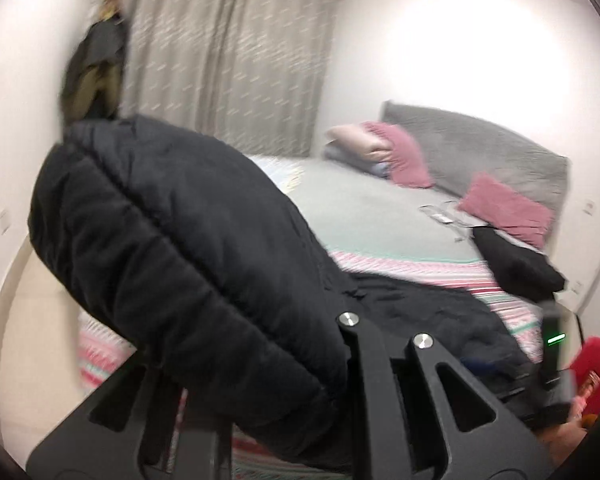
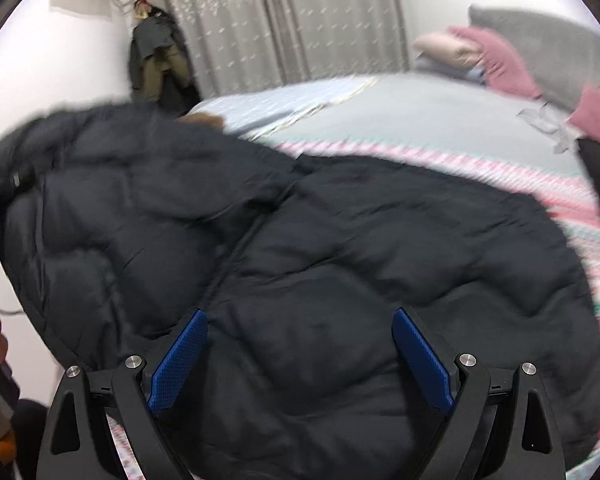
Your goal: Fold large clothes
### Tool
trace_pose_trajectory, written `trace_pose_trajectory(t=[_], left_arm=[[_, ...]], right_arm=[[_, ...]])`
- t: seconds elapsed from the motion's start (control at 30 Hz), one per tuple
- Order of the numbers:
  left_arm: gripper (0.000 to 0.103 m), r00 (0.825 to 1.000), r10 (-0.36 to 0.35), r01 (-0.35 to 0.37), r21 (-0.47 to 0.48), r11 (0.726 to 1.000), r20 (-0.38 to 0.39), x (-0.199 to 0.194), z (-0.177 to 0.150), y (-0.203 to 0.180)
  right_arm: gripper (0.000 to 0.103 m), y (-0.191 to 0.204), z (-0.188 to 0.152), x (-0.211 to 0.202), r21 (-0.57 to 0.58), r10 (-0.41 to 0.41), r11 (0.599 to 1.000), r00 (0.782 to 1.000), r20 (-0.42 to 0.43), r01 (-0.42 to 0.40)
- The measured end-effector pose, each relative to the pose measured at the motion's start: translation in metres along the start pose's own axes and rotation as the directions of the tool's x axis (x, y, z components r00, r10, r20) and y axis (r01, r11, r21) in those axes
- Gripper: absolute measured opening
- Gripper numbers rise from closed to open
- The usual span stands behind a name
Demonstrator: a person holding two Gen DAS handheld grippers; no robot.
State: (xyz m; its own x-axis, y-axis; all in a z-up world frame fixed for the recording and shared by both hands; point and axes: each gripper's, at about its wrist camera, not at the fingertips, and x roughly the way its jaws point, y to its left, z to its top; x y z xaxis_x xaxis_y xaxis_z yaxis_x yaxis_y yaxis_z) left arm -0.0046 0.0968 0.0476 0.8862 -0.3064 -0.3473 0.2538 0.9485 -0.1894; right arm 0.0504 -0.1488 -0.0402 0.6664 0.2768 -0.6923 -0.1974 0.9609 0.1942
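The left wrist camera sits very close behind the black puffy coat (image 1: 172,248), looking across the bed (image 1: 380,208) toward pillows at 2 o'clock. The right wrist camera looks down on the coat from just above. Both see curtains at 12 o'clock.

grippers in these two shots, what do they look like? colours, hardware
Both are matte black linkage frames with triangular cutouts and silver pivot bolts. The right gripper has blue textured pads on its fingers. The left gripper shows only black links; its pads are hidden by the black puffer jacket.

Black right tool (image 2: 300,360), blue textured pads (image 2: 178,364), silver screws
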Motion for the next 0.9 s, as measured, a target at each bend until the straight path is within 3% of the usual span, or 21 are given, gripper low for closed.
trace_pose_trajectory(t=[0.13, 0.27, 0.43, 0.57, 0.67, 0.73, 0.8, 0.9], left_arm=[[0.016, 0.994, -0.112, 0.111, 0.087, 0.99, 0.003, 0.004, 0.011, -0.036], [0.016, 0.979, -0.203, 0.202, 0.18, 0.963, -0.015, 0.014, 0.017, -0.078], [0.018, 0.934, -0.339, 0.357, 0.255, 0.899, -0.116, 0.029, 0.007, -0.125], [0.026, 0.852, -0.444, 0.516, 0.309, 0.799, -0.277, 0.046, -0.03, -0.173], [0.043, 0.76, -0.482, 0.629, 0.307, 0.714, -0.437, 0.065, -0.066, -0.204], [0.064, 0.704, -0.487, 0.68, 0.293, 0.672, -0.516, 0.076, -0.088, -0.216], [0.072, 0.678, -0.483, 0.706, 0.309, 0.637, -0.554, 0.081, -0.107, -0.222], [0.077, 0.665, -0.472, 0.722, 0.336, 0.605, -0.579, 0.072, -0.114, -0.222]], right_arm=[[0.095, 0.003, -0.004, 0.019, -0.021, -0.007, 1.0, 0.999, -0.051, 0.006], [0.095, -0.006, 0.002, 0.016, -0.038, 0.011, 0.999, 0.996, -0.086, -0.014], [0.095, -0.073, 0.023, -0.031, 0.092, -0.006, 0.996, 1.0, 0.009, 0.005], [0.095, -0.149, 0.023, -0.065, 0.319, -0.051, 0.947, 0.996, 0.074, 0.025], [0.095, -0.2, 0.013, -0.088, 0.471, -0.072, 0.882, 0.991, 0.115, 0.009], [0.095, -0.222, 0.005, -0.096, 0.531, -0.116, 0.846, 0.987, 0.111, 0.039], [0.095, -0.243, -0.004, -0.103, 0.581, -0.181, 0.807, 0.98, 0.08, 0.101], [0.095, -0.263, -0.015, -0.116, 0.656, -0.172, 0.752, 0.979, 0.112, 0.057]])
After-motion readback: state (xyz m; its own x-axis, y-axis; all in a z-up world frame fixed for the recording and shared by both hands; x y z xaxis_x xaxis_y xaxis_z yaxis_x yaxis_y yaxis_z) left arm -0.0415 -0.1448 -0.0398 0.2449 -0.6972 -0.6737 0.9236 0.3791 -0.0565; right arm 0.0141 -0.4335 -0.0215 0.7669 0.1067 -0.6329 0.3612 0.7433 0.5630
